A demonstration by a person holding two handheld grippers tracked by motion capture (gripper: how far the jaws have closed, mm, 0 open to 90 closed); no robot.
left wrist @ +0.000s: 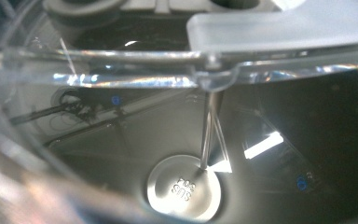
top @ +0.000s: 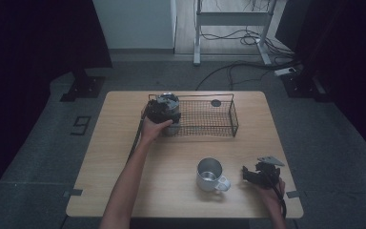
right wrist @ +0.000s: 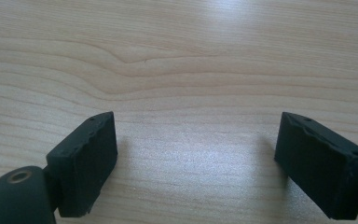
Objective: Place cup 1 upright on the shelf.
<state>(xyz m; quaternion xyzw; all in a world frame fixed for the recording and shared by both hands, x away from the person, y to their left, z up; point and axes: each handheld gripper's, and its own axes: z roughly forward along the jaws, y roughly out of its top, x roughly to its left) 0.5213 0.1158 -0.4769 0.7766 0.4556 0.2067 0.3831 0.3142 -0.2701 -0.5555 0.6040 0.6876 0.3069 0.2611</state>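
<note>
**Left gripper at a steel cup in the wire basket, right gripper idle on the table**

In the high view the left gripper (top: 163, 110) sits at the left end of the black wire-mesh basket (top: 221, 125), which stands on the far half of the pale wooden table (top: 171, 157). Under the gripper is a shiny cylindrical steel cup (top: 170, 128), at the basket's left end; from this angle I cannot tell whether its base rests on the basket floor. The person's left hand (top: 151, 130) wraps the gripper from the near side, with the forearm running down to the bottom edge of the view.

The left gripper view looks straight down into the cup's polished interior, where a round stamped disc (left wrist: 184, 187) marks the bottom and a thin clear plastic edge (left wrist: 121, 56) crosses the top. Its own jaws are not distinguishable here, so I cannot tell whether they are clenched or released.

A second shiny steel mug with a handle (top: 211, 175) stands upright on the near half of the table, well apart from the basket. Just to its right lies the right gripper (top: 259, 174), held by the right hand (top: 271, 193). In the right gripper view its two black jaws stand wide apart over bare wood, grasping nothing.
</note>
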